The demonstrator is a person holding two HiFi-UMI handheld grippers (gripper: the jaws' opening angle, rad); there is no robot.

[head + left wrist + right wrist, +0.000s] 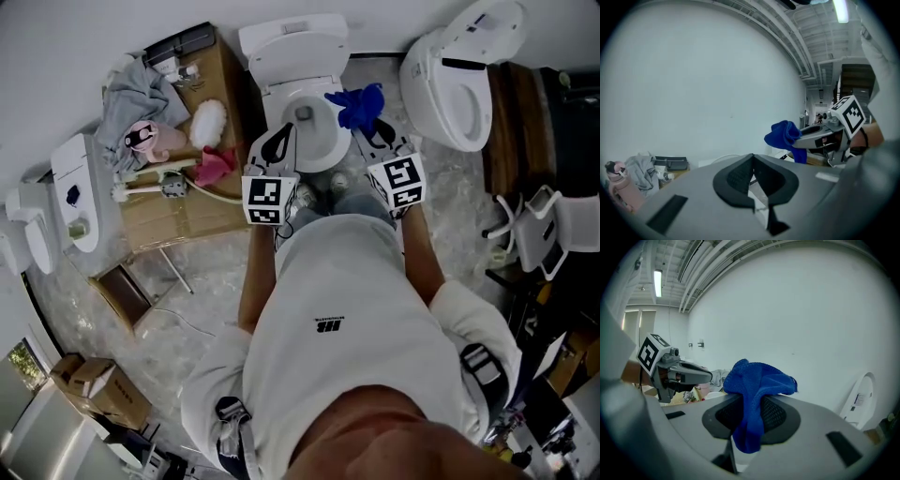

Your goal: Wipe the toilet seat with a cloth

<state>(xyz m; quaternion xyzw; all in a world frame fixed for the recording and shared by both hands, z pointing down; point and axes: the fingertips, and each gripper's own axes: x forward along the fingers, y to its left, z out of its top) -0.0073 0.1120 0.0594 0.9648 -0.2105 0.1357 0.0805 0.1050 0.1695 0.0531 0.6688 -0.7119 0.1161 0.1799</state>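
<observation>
A white toilet [292,42] stands against the wall, its seat [330,142] down around the bowl. My right gripper [373,129] hovers over the seat's right side, shut on a bunched blue cloth [357,105]. In the right gripper view the cloth [754,390] hangs out between the jaws of that gripper [750,404]. My left gripper [279,141] is above the seat's left side, its jaws closed together with nothing in them [752,159]. From the left gripper view the cloth [785,133] shows at the tip of the right gripper [806,139].
Left of the toilet a flattened cardboard box [183,211] holds a grey cloth [127,98], a pink bottle [150,139] and a white brush [208,120]. A second toilet [459,75] stands tipped at the right, with a white chair [548,230] beyond it.
</observation>
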